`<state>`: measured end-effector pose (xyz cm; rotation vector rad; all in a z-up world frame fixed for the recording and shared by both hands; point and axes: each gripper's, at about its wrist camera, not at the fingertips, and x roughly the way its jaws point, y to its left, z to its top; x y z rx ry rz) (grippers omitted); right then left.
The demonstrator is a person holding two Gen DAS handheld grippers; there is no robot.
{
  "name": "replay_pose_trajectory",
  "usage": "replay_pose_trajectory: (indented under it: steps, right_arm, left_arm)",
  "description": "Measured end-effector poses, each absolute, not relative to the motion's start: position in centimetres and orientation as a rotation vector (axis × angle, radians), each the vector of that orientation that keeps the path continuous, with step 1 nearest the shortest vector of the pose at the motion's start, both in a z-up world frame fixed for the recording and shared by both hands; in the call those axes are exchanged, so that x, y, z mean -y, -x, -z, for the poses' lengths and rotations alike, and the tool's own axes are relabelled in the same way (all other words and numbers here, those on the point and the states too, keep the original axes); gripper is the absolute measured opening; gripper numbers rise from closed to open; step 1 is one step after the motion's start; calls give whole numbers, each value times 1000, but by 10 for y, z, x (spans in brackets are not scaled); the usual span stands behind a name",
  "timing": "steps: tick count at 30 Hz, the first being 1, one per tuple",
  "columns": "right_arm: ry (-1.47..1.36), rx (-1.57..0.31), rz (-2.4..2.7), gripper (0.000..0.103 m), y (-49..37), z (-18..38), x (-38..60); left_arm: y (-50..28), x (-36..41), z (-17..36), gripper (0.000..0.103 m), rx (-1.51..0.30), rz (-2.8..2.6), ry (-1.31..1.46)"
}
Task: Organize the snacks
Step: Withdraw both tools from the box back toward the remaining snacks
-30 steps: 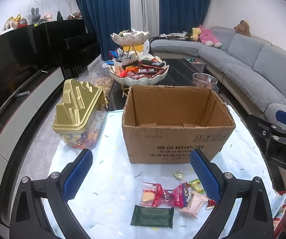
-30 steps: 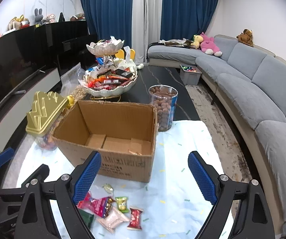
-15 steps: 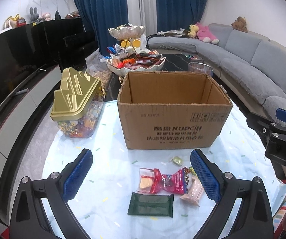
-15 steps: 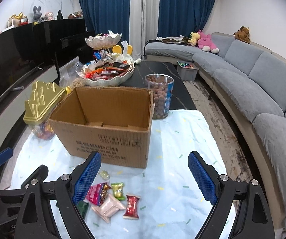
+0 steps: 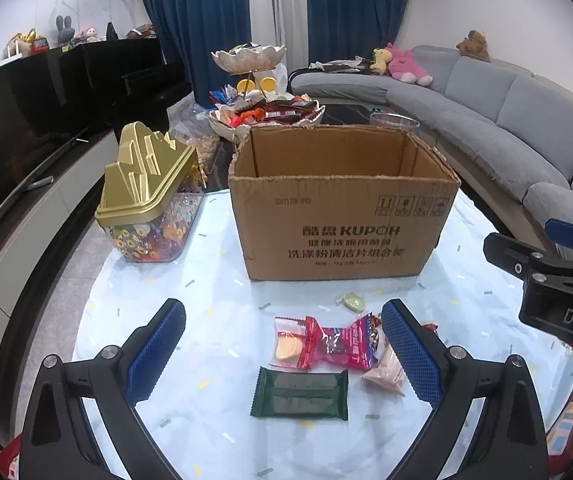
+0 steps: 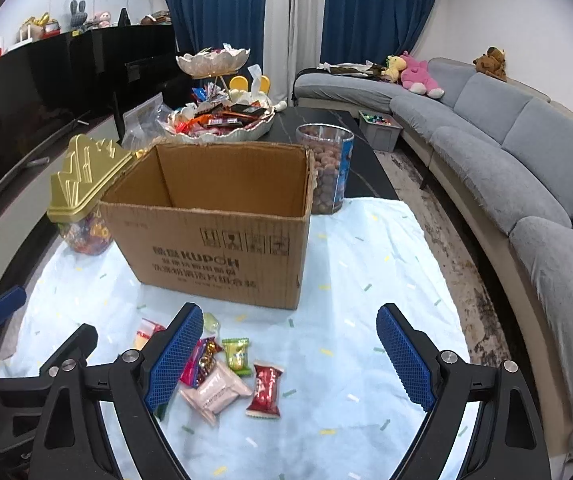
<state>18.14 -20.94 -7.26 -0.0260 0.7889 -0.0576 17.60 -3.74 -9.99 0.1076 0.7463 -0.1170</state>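
An open cardboard box (image 5: 342, 216) stands on the pale blue tablecloth (image 5: 214, 312); it also shows in the right wrist view (image 6: 222, 236). Several wrapped snacks lie in front of it: a dark green packet (image 5: 300, 394), a red-and-clear packet (image 5: 318, 344), a pink packet (image 6: 216, 390), a small red packet (image 6: 265, 390), a green candy (image 6: 236, 354). My left gripper (image 5: 284, 354) is open above the green and red packets, holding nothing. My right gripper (image 6: 290, 360) is open and empty, just right of the snack pile.
A clear candy tub with a gold lid (image 5: 148, 196) stands left of the box. A clear jar of brown snacks (image 6: 326, 168) stands behind the box's right corner. A tiered snack dish (image 6: 222, 116) sits further back. A grey sofa (image 6: 526, 152) runs along the right.
Both grippers have dropped lower and closer to the table; the box now shows more from the side and the snacks sit nearer between the fingers. Both stayed open.
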Motion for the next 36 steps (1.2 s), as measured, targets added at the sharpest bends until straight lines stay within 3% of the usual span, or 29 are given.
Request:
replay_pose_trajectory:
  steps: [36]
  right_arm:
    - [53, -870, 91, 89, -162, 150, 215]
  left_arm:
    - [-157, 40, 181, 103, -796, 159, -135]
